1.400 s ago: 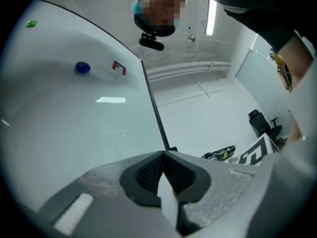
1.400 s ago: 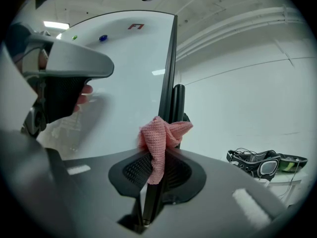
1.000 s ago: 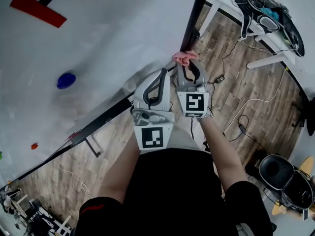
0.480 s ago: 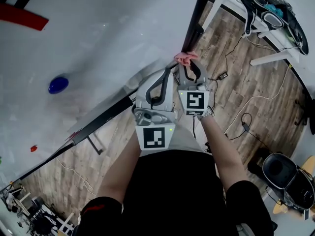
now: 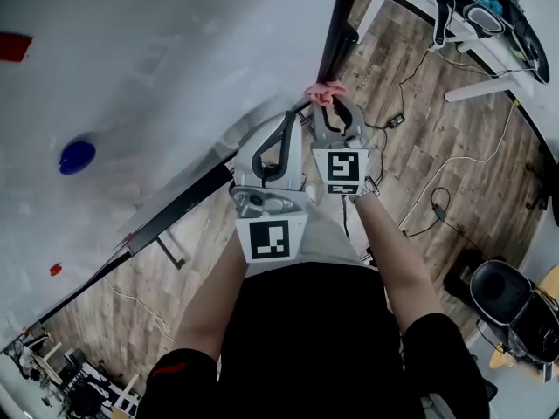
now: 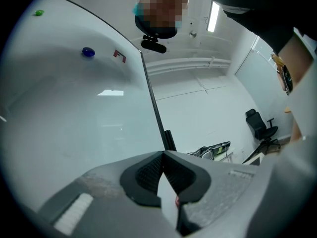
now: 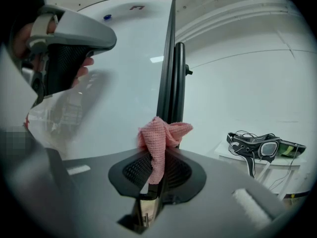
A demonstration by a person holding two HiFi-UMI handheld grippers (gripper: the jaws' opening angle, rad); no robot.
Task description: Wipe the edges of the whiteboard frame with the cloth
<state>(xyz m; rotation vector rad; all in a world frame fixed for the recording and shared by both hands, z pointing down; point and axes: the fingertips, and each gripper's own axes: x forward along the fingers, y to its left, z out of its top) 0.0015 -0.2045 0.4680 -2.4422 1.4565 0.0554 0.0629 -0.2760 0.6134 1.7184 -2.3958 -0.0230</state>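
The whiteboard (image 5: 175, 68) fills the upper left of the head view, edged by a black frame (image 5: 336, 33) on its right side and along its bottom. My right gripper (image 5: 330, 103) is shut on a pink cloth (image 5: 323, 92), and the cloth rests against the right frame edge (image 7: 166, 58) near the lower corner. In the right gripper view the pink cloth (image 7: 159, 138) bunches out of the closed jaws just in front of the frame. My left gripper (image 5: 281, 127) is beside the right one, shut and holding nothing (image 6: 162, 158), with the board (image 6: 74, 108) close ahead.
A blue magnet (image 5: 77, 156) and red marks (image 5: 13, 45) are on the board. A white table (image 5: 472, 24) with a headset (image 7: 260, 147) stands to the right over wood flooring with cables (image 5: 437, 208). A black chair (image 5: 502, 297) is at lower right.
Both grippers have shifted slightly up along the frame's right edge with the cloth; the board's marks slid left and up in the head view.
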